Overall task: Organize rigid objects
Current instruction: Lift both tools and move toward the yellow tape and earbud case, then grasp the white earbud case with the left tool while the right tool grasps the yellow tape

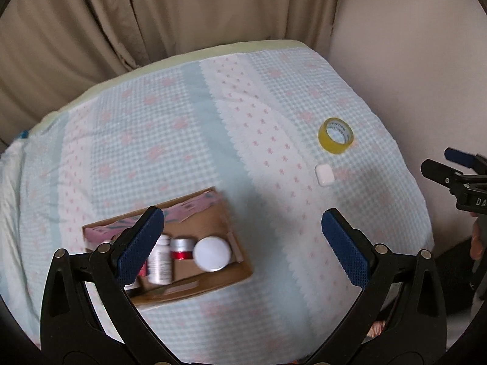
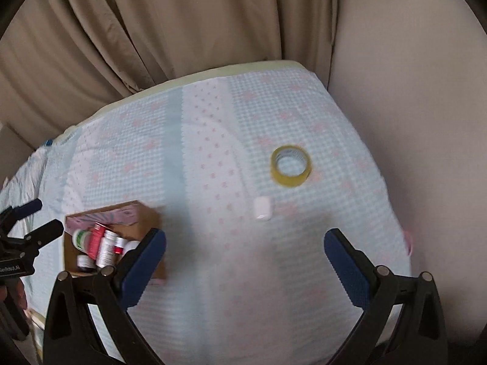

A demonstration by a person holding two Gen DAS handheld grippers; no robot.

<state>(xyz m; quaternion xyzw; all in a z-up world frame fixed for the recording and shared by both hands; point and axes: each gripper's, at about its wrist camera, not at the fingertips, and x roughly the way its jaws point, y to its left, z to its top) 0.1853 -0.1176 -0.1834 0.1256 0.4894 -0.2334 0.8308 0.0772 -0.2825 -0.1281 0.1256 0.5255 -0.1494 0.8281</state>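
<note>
left wrist: left claw (image 1: 243,243) spread, empty, above bed (image 1: 213,115); cardboard box (image 1: 234,273) holds white-lid jar (image 1: 212,253), bottles; tape roll (image 1: 335,135), white case (image 1: 324,175) apart to its right
right wrist: right claw (image 2: 245,257) spread, empty; tape roll (image 2: 291,166), white case (image 2: 263,208) ahead on bed (image 2: 213,273); cardboard box (image 2: 152,216) left

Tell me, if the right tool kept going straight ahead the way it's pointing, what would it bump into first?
Probably the small white case. It lies on the checked cloth ahead of the open right tool, with the yellow tape roll farther on. Depth is hard to judge, so it could meet the cloth first.
</note>
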